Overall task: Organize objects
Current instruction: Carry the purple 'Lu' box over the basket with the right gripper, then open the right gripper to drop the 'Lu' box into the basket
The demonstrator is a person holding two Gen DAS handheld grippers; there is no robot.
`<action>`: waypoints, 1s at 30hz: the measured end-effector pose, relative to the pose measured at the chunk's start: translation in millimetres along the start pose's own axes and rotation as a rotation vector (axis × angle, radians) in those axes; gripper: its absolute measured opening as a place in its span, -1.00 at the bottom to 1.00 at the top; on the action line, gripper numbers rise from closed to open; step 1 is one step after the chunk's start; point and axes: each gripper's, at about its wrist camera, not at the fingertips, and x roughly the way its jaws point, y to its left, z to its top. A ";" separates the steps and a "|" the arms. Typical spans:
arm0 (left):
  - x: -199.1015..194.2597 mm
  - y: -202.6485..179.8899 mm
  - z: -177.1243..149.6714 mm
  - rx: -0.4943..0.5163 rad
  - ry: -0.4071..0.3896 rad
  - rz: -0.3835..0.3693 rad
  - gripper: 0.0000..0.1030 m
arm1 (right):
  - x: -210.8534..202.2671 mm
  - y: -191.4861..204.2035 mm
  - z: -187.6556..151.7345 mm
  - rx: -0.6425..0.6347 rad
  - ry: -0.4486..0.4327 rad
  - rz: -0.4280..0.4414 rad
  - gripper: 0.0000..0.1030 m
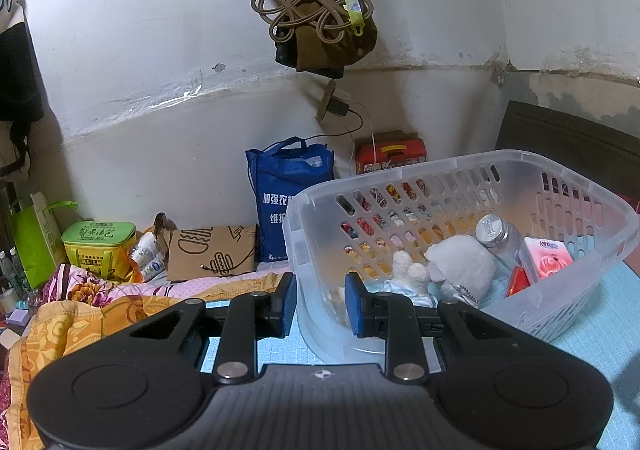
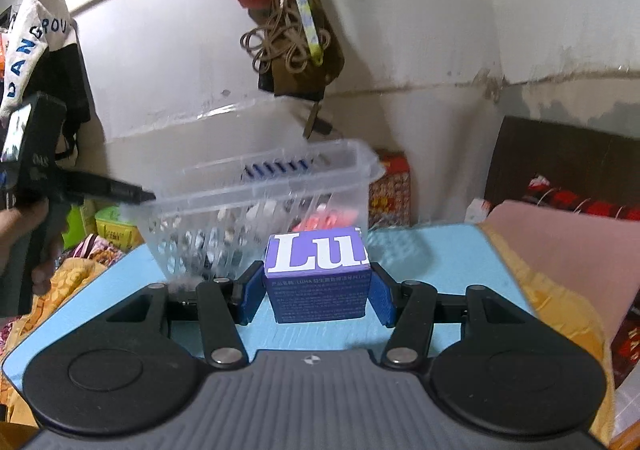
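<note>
The right gripper (image 2: 318, 292) pinches the purple box (image 2: 318, 274) just short of the clear basket (image 2: 264, 186) — straight ahead and slightly left — whose near rim the left gripper (image 1: 320, 304) clamps.

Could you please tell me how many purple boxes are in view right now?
1: the purple box is clamped in the right gripper, in front of the basket. Others may be hidden inside.
</note>
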 end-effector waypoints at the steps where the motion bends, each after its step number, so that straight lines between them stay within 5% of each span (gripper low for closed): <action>1: -0.1 0.1 -0.1 0.000 0.000 0.001 -0.41 | -1.0 1.2 2.1 -0.004 -0.003 -0.003 0.12; 6: -0.2 0.1 -0.1 0.002 0.000 0.001 -0.41 | -5.1 5.4 10.7 -0.014 -0.006 0.013 0.12; 17: -1.1 0.4 -0.8 0.007 -0.003 0.001 -0.41 | -8.1 34.2 73.2 -0.110 -0.183 0.012 0.12; 24: -2.6 0.0 -2.1 0.012 -0.003 -0.001 -0.42 | 94.2 49.1 114.7 -0.206 -0.017 -0.010 0.12; 30: -2.8 1.3 -3.0 0.012 -0.006 -0.006 -0.41 | 126.0 43.7 109.3 -0.180 0.020 -0.014 0.14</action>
